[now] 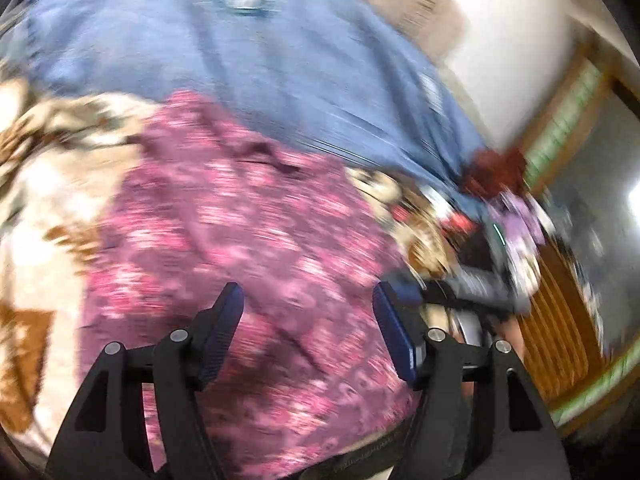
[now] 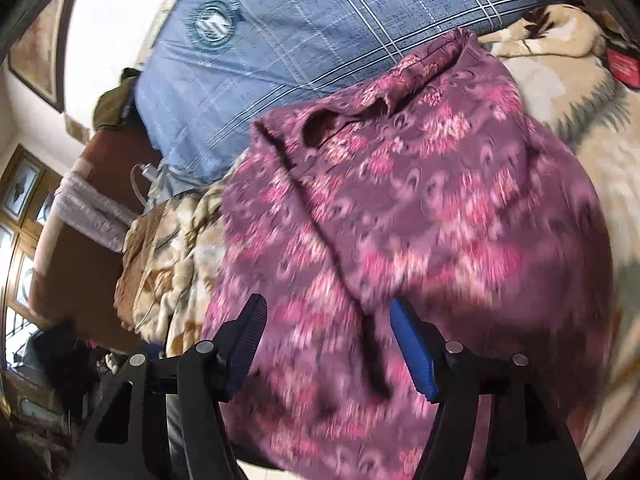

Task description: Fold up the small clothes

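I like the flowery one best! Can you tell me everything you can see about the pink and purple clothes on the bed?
The pink and purple garment is soft, thin-looking cloth printed with rows of pink flowers on purple. It lies spread out but rumpled, with a long crease down it and a dark opening, perhaps a neck or sleeve, near its top. It rests on the cream and brown blanket, its top edge against the blue checked pillow. Both hand-held grippers, left and right, are open above it, gripping nothing.

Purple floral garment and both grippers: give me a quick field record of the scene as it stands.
garment: purple floral garment, lying rumpled, not neatly folded
surface: cream and brown blanket
behind: blue plaid pillow
left gripper: open, over the garment, holding nothing
right gripper: open, over the garment, holding nothing
image quality: left wrist view motion-blurred
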The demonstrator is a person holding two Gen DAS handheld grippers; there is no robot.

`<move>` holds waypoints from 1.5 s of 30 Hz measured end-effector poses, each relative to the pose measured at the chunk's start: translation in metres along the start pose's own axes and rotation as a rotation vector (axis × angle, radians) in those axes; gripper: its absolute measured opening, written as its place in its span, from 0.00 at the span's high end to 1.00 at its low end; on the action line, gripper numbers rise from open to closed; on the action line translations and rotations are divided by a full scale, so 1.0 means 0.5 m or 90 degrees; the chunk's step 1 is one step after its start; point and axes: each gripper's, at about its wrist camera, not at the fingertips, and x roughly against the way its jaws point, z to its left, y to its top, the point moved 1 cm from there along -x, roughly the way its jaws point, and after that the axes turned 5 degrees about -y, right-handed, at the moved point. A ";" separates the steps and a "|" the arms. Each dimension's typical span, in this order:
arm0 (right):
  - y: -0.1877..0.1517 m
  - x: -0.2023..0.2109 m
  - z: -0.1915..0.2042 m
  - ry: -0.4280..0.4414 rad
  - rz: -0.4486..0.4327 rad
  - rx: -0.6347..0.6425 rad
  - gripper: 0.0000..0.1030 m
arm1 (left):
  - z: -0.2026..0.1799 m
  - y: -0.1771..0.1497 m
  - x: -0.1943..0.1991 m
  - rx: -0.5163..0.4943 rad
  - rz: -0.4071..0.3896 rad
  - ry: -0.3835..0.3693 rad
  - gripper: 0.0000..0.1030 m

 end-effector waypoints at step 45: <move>-0.015 -0.006 -0.113 -0.180 -0.021 0.032 0.91 | 0.340 0.151 -0.268 0.436 -0.023 0.034 0.76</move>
